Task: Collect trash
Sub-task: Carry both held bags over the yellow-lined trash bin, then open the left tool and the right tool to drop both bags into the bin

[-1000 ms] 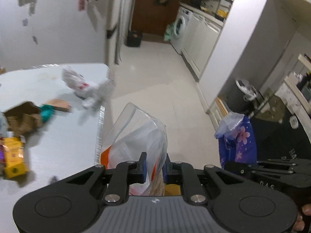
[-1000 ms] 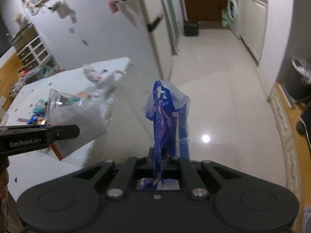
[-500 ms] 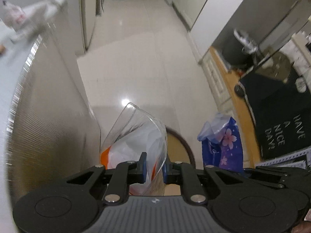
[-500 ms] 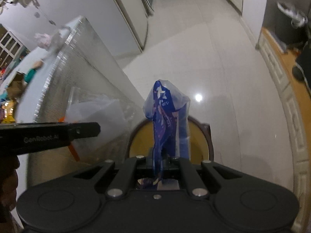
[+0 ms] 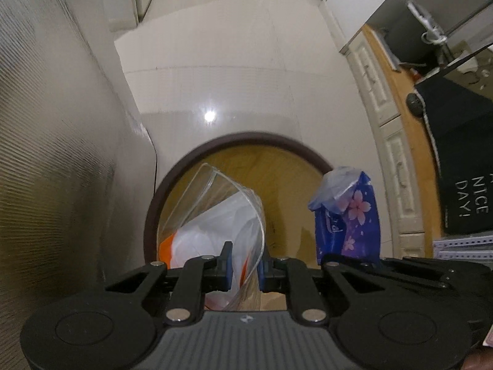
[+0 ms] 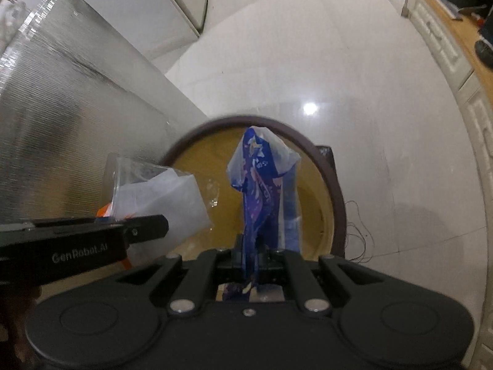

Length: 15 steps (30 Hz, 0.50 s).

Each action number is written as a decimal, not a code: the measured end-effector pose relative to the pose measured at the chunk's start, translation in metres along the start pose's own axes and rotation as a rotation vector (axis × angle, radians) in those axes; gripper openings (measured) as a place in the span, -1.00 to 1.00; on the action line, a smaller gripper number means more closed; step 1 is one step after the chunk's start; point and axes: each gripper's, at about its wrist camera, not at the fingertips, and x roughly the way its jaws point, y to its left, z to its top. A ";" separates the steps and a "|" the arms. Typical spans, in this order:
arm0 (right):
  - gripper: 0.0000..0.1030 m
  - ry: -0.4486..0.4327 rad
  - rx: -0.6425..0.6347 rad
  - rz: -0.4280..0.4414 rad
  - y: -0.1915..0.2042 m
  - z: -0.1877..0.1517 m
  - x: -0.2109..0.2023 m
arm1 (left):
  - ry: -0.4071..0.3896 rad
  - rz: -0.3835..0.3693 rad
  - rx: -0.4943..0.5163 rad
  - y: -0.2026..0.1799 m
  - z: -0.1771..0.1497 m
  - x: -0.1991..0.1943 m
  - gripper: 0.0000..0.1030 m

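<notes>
My left gripper [image 5: 245, 266] is shut on a clear plastic bag [image 5: 222, 219] with white and orange inside. It holds the bag over a round bin [image 5: 295, 191] with a dark brown rim and tan inside. My right gripper [image 6: 251, 254] is shut on a blue flower-print wrapper [image 6: 262, 191], also held over the bin [image 6: 336, 197]. The wrapper [image 5: 348, 219] shows at the right of the left wrist view. The clear bag [image 6: 157, 197] and the left gripper show at the left of the right wrist view.
A ribbed metallic table side [image 5: 61, 154] stands close on the left of the bin, also in the right wrist view [image 6: 67, 108]. Glossy white floor tiles [image 5: 215, 55] lie beyond. A wooden threshold and black mat [image 5: 462, 166] are at the right.
Both grippers have dropped from table height to just above the bin, each still holding its trash. The bin now fills the middle of both views.
</notes>
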 end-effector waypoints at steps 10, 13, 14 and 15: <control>-0.90 0.082 -0.004 -0.016 -0.009 -0.001 0.076 | 0.023 0.027 -0.019 0.013 -0.007 0.071 -0.69; -0.89 0.093 0.012 -0.031 -0.012 0.004 0.092 | 0.026 0.033 -0.017 0.014 -0.012 0.085 -0.69; -0.89 0.095 0.015 -0.038 -0.012 0.006 0.097 | 0.026 0.034 -0.020 0.014 -0.013 0.089 -0.69; -0.89 0.097 0.018 -0.045 -0.010 0.012 0.102 | 0.027 0.035 -0.025 0.015 -0.014 0.093 -0.69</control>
